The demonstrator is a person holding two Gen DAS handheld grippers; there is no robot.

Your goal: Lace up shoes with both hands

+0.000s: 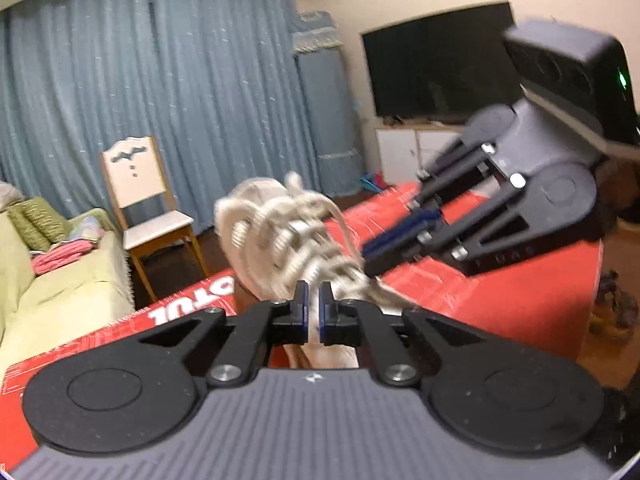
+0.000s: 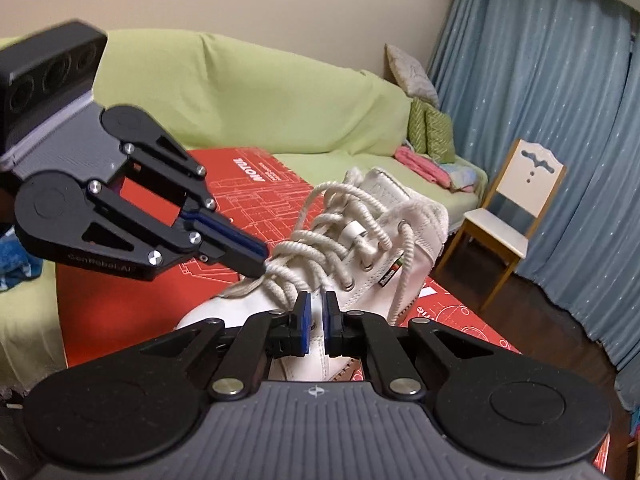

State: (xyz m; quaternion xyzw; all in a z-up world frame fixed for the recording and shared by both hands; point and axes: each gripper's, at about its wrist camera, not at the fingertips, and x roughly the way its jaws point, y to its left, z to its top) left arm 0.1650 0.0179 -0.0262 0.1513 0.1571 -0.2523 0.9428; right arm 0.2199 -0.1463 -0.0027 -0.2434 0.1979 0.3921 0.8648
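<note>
Red box top (image 2: 248,196) under white shoe (image 2: 416,232), left fingers (image 2: 240,246) tight on its lace (image 2: 244,289), right fingers (image 2: 303,312) narrow, grip unclear.

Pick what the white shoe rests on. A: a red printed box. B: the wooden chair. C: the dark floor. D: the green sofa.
A: the right wrist view shows the shoe sitting on the red box, with the sofa behind it and the chair off to one side.
</note>
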